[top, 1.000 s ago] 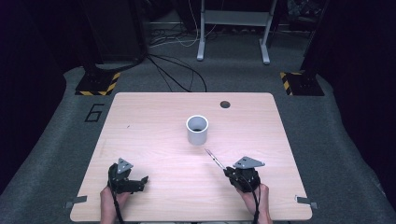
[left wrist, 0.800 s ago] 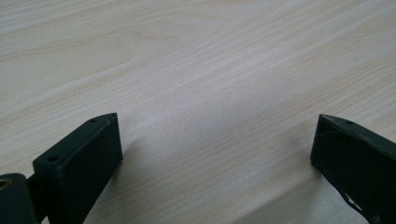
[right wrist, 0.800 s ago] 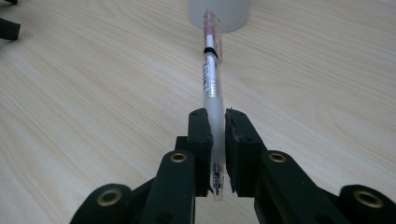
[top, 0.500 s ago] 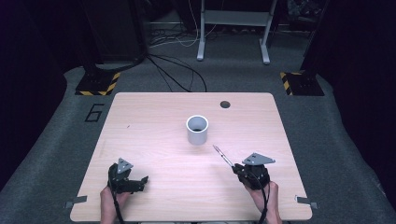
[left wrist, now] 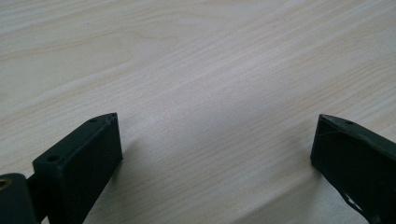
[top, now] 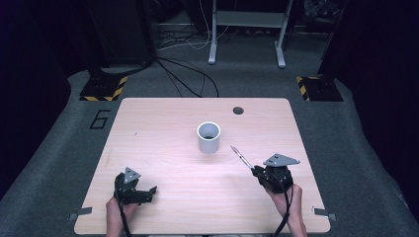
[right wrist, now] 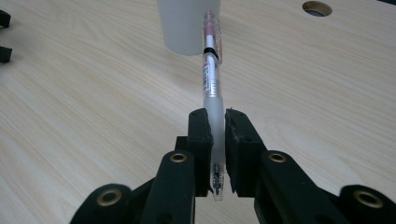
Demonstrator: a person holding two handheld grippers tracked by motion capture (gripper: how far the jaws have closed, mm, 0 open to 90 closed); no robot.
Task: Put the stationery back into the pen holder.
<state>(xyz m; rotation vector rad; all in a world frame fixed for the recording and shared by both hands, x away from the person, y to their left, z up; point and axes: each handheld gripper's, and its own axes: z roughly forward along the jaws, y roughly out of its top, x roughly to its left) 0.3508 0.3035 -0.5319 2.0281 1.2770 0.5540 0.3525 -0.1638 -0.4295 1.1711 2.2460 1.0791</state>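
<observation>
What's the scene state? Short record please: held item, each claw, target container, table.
held item: pen, clear barrel, clamped near its tip end, pointing toward the cup
right claw: shut on the pen, raised off the table
left claw: open, nothing between the jaws, low over bare wood
cup: white, upright, open top, mid-table, apart from the pen
table: light wood, round hole near the far edge

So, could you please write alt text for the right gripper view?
The right tongs are shut on a clear pen that points toward a white cup on a pale wooden table.
</observation>
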